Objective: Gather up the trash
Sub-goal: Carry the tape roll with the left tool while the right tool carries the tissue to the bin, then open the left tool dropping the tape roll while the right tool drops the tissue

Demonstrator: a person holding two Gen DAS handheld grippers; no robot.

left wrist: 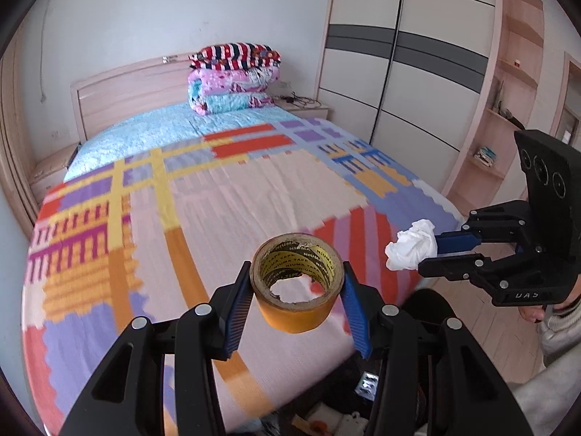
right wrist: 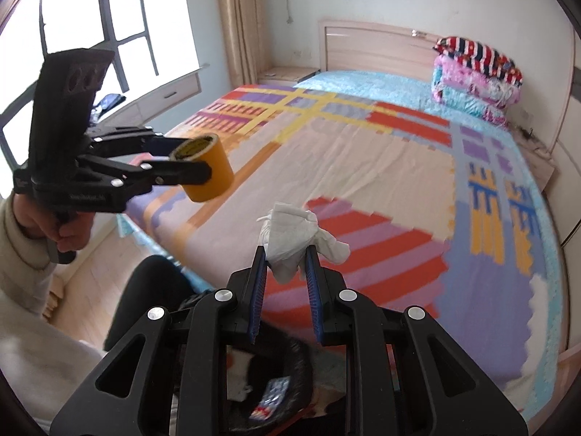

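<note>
My left gripper (left wrist: 296, 276) is shut on a roll of yellow-brown tape (left wrist: 296, 290) and holds it in the air over the near edge of the bed. In the right wrist view the same tape roll (right wrist: 205, 172) shows at the left in the left gripper (right wrist: 198, 167). My right gripper (right wrist: 287, 258) is shut on a crumpled white tissue (right wrist: 296, 232) above the bed's near edge. In the left wrist view the tissue (left wrist: 412, 249) shows at the right in the right gripper (left wrist: 426, 254). A black trash bin (right wrist: 276, 388) with some scraps in it sits below both grippers.
A bed with a colourful patterned sheet (left wrist: 218, 196) fills the middle. Folded quilts (left wrist: 234, 80) are stacked by the headboard. A wardrobe (left wrist: 406, 72) stands at the right, wooden shelves (left wrist: 508, 109) beside it. A window (right wrist: 72, 36) and sill are at the left. The floor is wooden (left wrist: 483, 312).
</note>
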